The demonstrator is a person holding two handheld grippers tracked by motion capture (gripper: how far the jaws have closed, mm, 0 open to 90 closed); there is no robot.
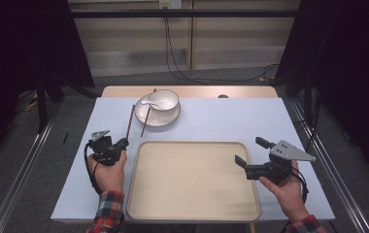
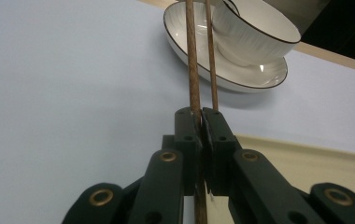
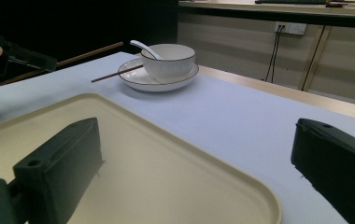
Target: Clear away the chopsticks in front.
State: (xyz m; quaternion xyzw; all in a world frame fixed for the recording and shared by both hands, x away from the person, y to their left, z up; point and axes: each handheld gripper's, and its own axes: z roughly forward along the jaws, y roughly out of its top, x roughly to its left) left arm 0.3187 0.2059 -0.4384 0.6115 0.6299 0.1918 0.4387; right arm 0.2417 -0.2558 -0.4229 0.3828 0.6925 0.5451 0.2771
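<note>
- My left hand-held gripper (image 1: 123,143) sits at the left edge of the tray (image 1: 192,213), its jaws clenched on one chopstick (image 1: 130,124).
- In the left gripper view that chopstick (image 2: 193,70) runs up from between the closed jaws toward the plate (image 2: 259,77), lifted off the counter (image 1: 221,119).
- The second chopstick (image 1: 146,118) lies with its far end on the plate rim and its near end on the counter; in the left gripper view it (image 2: 211,60) sits just beside the held one.
- A white bowl (image 1: 163,100) stands on the plate (image 1: 159,120), with a white spoon (image 1: 149,102) resting in it.
- My right hand-held gripper (image 1: 251,152) hangs at the tray's right edge, jaws spread wide and released, gripping nothing; in its own view they frame the tray's (image 3: 189,154) corner.
</note>
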